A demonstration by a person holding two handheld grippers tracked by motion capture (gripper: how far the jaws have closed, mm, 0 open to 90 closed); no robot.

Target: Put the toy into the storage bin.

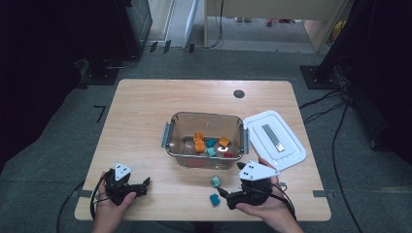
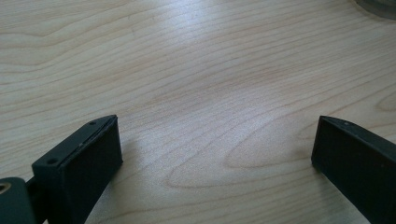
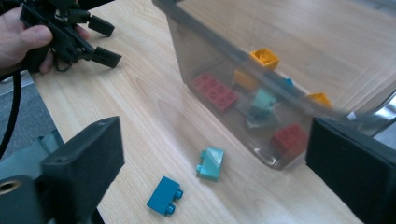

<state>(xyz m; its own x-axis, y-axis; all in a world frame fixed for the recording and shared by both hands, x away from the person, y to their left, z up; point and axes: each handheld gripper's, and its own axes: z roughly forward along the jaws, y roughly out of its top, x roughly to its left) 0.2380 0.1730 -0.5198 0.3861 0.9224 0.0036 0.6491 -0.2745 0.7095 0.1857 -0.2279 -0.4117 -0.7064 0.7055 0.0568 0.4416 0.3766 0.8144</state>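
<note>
Tabletop (image 1: pixel 145 111): light wood grain, carrying everything below; a dark round grommet near the far edge.
Clear bin (image 1: pixel 182 127): transparent plastic box with grey side handles, standing open at mid-table, just beyond the right gripper.
Lid (image 1: pixel 286 131): white, with a grey strip on top, lying flat on the tabletop, touching or just beside the bin's right end.
Right gripper (image 1: pixel 224 193): held low over the near edge, pointed left toward the two loose bricks; jaws standing wide apart, nothing between the pads.
Left gripper (image 1: pixel 145 184): held at the near left corner, well apart from the bin; jaws wide apart over bare wood, holding nothing.
Bricks in bin: orange ones (image 1: pixel 198 141), teal ones (image 1: pixel 210 143), red ones (image 1: pixel 227 155) and a white piece, heaped loosely on the bin floor.
Light teal brick (image 3: pixel 211 163): loose on the tabletop just in front of the bin's near wall, lying between the right gripper's open jaws in the right gripper view, touched by neither.
Dark teal brick (image 3: pixel 164 195): loose on the tabletop, near the light teal brick and closer to the table's edge, studs pointing sideways.
</note>
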